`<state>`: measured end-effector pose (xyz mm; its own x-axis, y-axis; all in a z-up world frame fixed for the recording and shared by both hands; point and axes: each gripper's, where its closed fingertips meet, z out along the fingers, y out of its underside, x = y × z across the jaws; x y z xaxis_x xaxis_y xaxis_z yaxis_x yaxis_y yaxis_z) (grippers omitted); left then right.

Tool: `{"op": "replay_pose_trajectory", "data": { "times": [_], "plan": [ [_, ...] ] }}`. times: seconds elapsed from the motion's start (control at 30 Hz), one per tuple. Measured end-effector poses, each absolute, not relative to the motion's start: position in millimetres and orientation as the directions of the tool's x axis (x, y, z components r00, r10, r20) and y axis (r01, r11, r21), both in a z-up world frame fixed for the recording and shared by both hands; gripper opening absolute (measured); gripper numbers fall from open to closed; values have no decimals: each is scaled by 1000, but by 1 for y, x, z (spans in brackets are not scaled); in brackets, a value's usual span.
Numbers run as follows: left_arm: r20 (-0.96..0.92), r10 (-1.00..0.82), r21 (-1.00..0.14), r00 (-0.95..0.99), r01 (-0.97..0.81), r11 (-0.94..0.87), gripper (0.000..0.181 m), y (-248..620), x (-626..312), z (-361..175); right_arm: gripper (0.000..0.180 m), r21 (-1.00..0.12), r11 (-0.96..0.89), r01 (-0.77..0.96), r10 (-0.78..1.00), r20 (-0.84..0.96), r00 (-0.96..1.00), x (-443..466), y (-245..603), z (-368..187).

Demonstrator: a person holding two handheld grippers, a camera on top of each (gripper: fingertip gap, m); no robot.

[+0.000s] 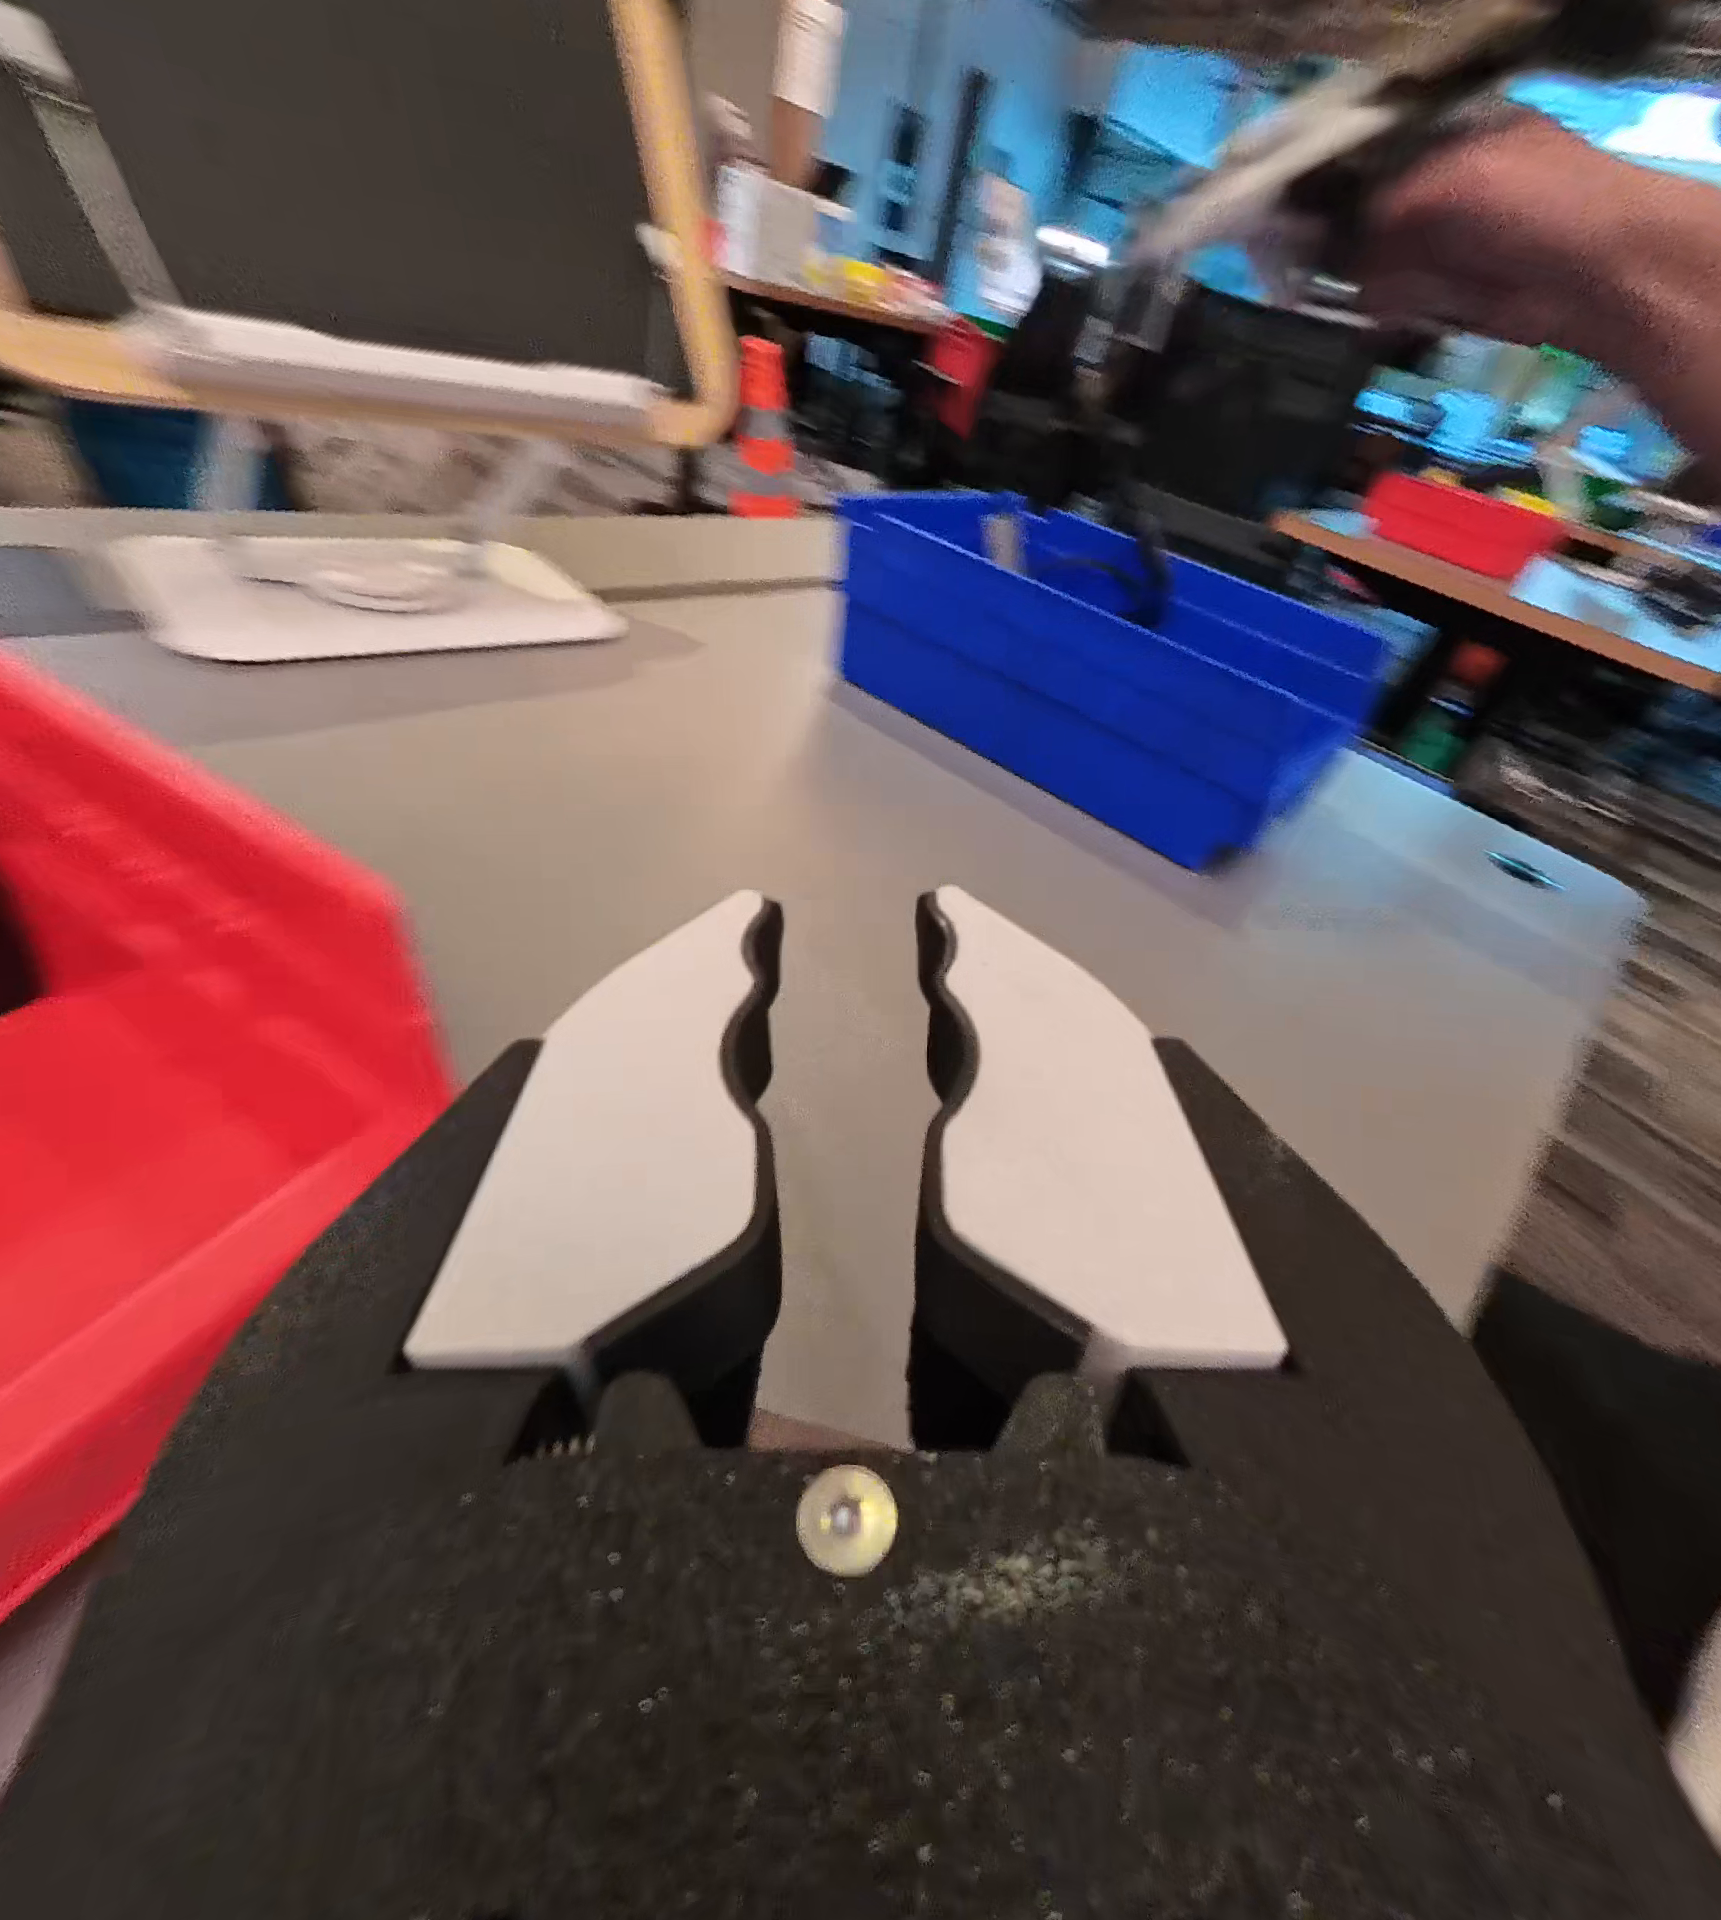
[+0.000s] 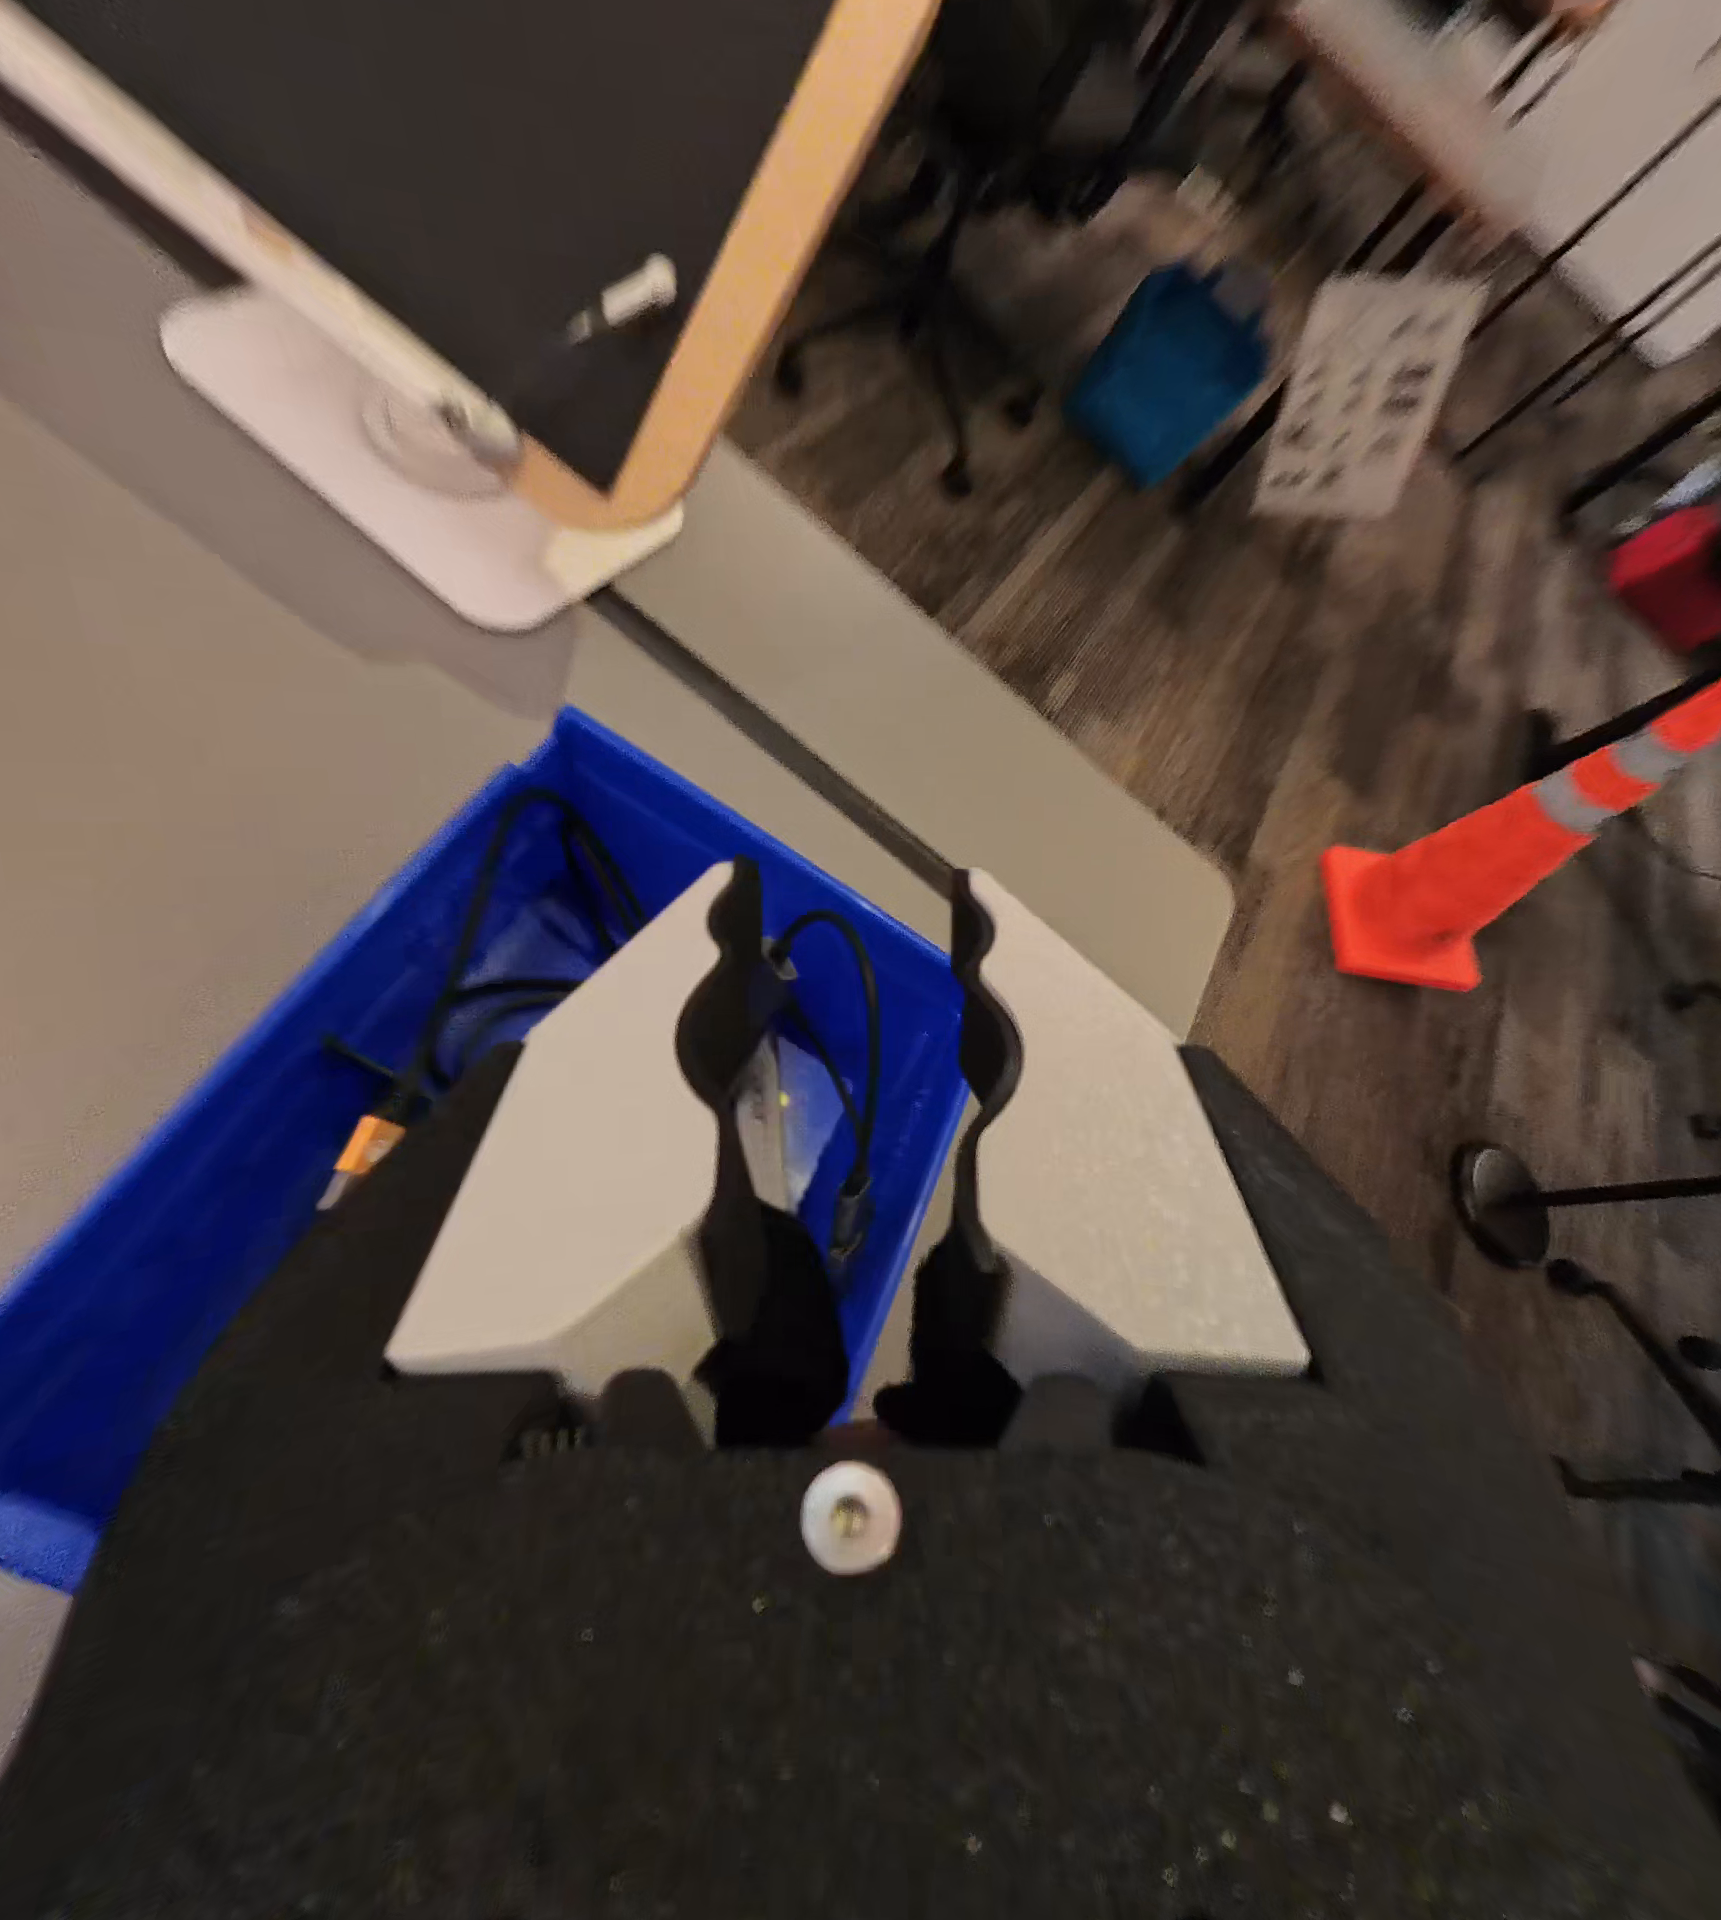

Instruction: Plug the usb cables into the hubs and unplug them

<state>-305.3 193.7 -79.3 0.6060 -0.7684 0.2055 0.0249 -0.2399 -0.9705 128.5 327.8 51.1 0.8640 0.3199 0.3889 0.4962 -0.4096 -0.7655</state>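
Left gripper (image 1: 848, 914) – spread, nothing between the pads, low over the grey worktop (image 1: 565, 790), a red bin (image 1: 139, 1039) just to its left. Further right, a blue bin (image 2: 212, 1174) on the same worktop, holding the usb cables (image 2: 861, 1049) in a loose black tangle, one with an orange plug (image 2: 368, 1148). Right gripper (image 2: 851, 888) – also spread and empty, poised above that bin. Probably light, limp cords, prone to snagging on each other; best taken by the stiff plug shell, not the cord. No hub clearly made out. Smooth, bare worktop with a white stand (image 2: 357, 416) near the back; beyond, a busy workshop floor with an orange traffic cone (image 2: 1521, 831).
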Motion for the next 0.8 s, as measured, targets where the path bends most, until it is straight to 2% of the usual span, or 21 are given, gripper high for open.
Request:
{"op": "replay_pose_trajectory", "data": {
  "times": [0.13,0.2,0.23,0.33,0.43,0.6,0.7,0.8],
  "plan": [
    [74,-525,-982,848,-28,-184,25,209,-379,-82,35,-917,-249,311,175,273,946,104,241,53],
    [22,-424,-985,906,-52,-164,25,203,-410,-81,37,-961,-213,176,144,148,978,89,204,18],
    [10,-380,-984,925,-58,-167,25,200,-423,-81,44,-964,-229,138,107,116,988,87,188,-8],
    [-24,-271,-981,962,-75,-177,25,192,-452,-84,41,-959,-272,75,9,76,997,82,152,-81],
    [-36,-243,-982,969,-79,-171,25,192,-460,-83,39,-940,-329,95,-50,118,992,91,138,-118],
    [8,-260,-958,966,-67,-279,25,201,-464,-107,38,-950,-311,33,-74,59,996,101,133,-119],
    [59,-246,-960,968,-13,-281,25,203,-472,-105,39,-940,-330,86,-89,122,989,106,134,-122],
    [41,-237,-959,971,-29,-283,25,205,-476,-107,38,-944,-324,59,-83,90,992,105,135,-123]
  ]
}}
